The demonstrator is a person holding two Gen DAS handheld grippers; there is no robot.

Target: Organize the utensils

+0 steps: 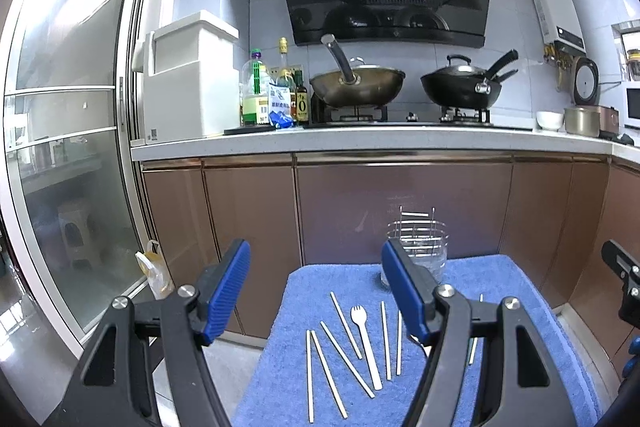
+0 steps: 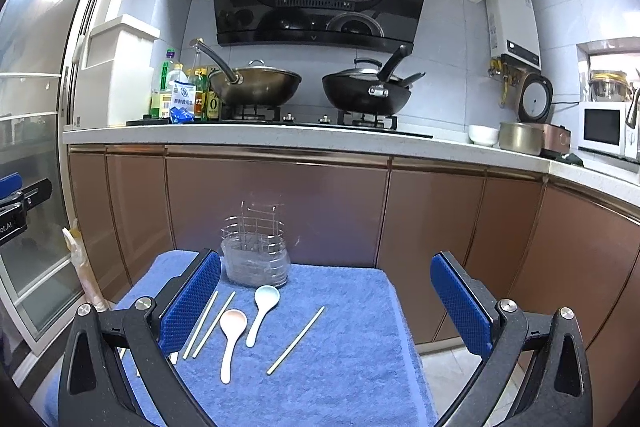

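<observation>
Both claws, the left claw (image 1: pixel 316 291) and the right claw (image 2: pixel 326 301), are held wide open and empty above a blue towel (image 2: pixel 352 367). A wire utensil holder (image 2: pixel 256 251) is stood at the towel's far edge; chopsticks (image 1: pixel 346 365), a white fork (image 1: pixel 366 345) and two spoons (image 2: pixel 232 339) are laid flat nearer.

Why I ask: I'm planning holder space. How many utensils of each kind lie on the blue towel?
Chopsticks: 7 visible
Soup spoons: 2
White fork: 1
Total: 10
</observation>
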